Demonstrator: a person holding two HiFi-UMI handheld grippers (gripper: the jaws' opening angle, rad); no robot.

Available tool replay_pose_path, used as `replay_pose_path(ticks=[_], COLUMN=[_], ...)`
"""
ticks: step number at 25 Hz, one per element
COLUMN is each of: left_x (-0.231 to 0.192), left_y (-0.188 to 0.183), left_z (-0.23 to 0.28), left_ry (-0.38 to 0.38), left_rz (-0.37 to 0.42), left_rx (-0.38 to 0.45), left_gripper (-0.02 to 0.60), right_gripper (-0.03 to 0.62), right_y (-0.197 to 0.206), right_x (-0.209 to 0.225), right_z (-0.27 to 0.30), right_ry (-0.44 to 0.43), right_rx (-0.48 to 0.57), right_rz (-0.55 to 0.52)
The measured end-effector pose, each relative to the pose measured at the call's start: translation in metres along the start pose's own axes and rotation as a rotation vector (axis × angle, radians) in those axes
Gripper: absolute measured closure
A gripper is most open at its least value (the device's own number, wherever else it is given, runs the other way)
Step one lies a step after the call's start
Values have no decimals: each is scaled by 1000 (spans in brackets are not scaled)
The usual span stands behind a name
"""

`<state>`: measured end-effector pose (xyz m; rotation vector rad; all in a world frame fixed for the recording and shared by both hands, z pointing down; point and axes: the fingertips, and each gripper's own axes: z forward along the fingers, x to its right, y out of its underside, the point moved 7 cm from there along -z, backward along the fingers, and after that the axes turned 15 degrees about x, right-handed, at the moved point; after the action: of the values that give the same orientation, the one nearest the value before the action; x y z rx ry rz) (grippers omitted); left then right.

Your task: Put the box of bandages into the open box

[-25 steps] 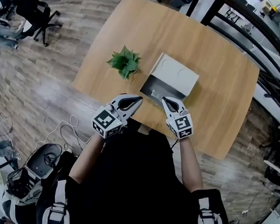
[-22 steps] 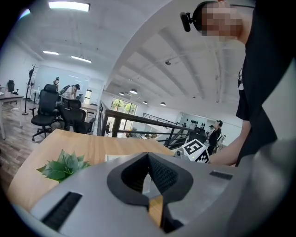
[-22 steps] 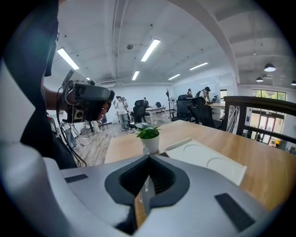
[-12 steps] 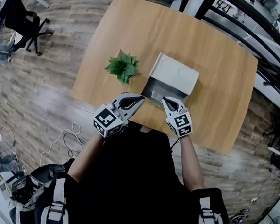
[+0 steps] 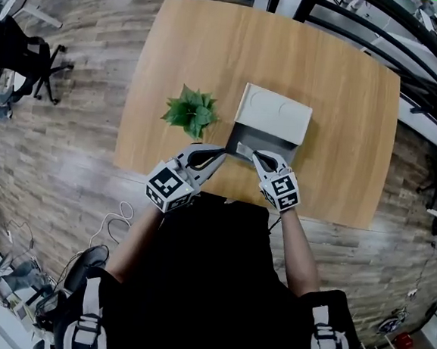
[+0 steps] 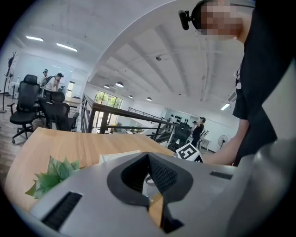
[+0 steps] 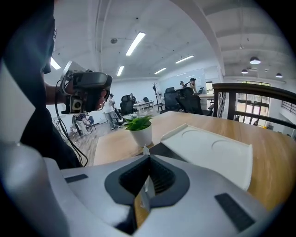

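**A:** Where do we log the box of bandages (image 5: pixel 243 147)?

**B:** We note a small pale item lying in the grey well of the open box (image 5: pixel 271 142), toward its near-left corner. At this size we take it for the bandage box, but we can't be sure.

**A:** And the open box itself?

**B:** It sits on the table (image 5: pixel 339 97), close to the front edge. Its white lid (image 5: pixel 275 113) is thrown back on the far side and shows two shallow round dents.

**A:** Grippers?

**B:** Both are at the box's near rim. The left gripper (image 5: pixel 220 153) has its tips by the near-left corner. In its own view the jaws meet tip to tip. The right gripper (image 5: pixel 256 157) is at the same rim, just right of the pale item. In its own view the jaws are closed on a thin white strip (image 7: pixel 144 149) that pokes up past the tips. Each gripper's marker cube faces up toward the head camera.

**A:** Further out?

**B:** A potted plant (image 5: pixel 191 112) stands just left of the box, not touching it, and the right gripper view shows its pot is white. Beyond the table we record a wood-plank floor (image 5: pixel 60 156), an office chair (image 5: pixel 20 50) at far left, and a dark railing (image 5: pixel 383 36) across the upper right.
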<state>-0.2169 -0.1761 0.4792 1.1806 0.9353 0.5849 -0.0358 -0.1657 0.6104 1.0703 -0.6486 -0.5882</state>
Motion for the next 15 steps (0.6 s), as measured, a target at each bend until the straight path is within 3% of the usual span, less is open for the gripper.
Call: replay_pose_path(ticks=[15], left_x=[-23], left_y=[2], left_z=[-8], left_ry=[41], left_rz=[-10], left_rx=[-29], left_gripper=[558], right_gripper=[569], right_y=[15], right_x=[-4], right_z=[28], right_ry=[30], right_rx=[-45], right_rz=[11])
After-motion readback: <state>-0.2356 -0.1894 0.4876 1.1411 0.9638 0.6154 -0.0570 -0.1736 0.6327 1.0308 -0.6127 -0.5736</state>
